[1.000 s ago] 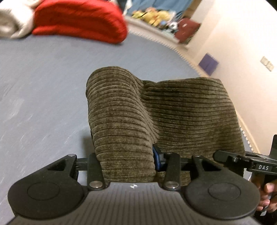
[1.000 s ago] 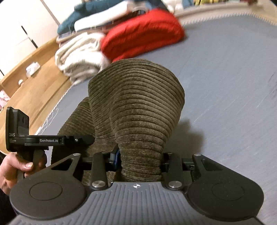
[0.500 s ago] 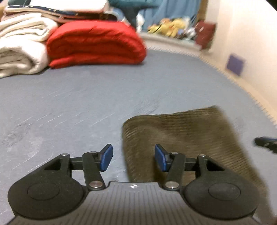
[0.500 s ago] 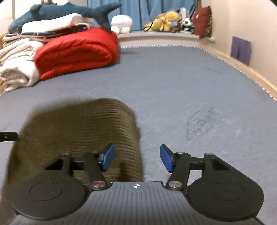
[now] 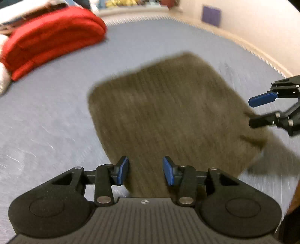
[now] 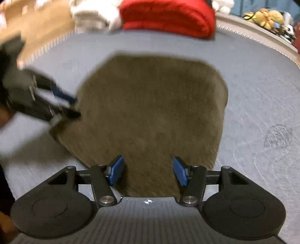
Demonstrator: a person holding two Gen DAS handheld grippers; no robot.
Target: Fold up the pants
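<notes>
The brown corduroy pants (image 5: 168, 112) lie folded into a flat, roughly square pad on the grey-blue bed (image 5: 46, 131). My left gripper (image 5: 146, 171) hovers over their near edge. Its jaws are closing, and the blue pads do not press on the cloth seen in the gap. In the right wrist view the pants (image 6: 150, 105) fill the middle, and my right gripper (image 6: 148, 170) stands open above their near edge. Each gripper also shows in the other's view: the right gripper (image 5: 252, 112) open at the pants' right side, the left gripper (image 6: 76, 107) blurred at their left side.
A folded red quilt (image 5: 50, 39) (image 6: 168, 16) lies at the far end of the bed, with white blankets (image 6: 91, 16) beside it. Plush toys (image 6: 266, 16) sit on a ledge beyond. The wall (image 5: 262, 28) runs along the bed's right edge, wooden floor (image 6: 37, 28) along its left.
A second ago both grippers held the pants lifted in a hump. They let go, the pants dropped flat, and both grippers rolled and drew back over the near edge.
</notes>
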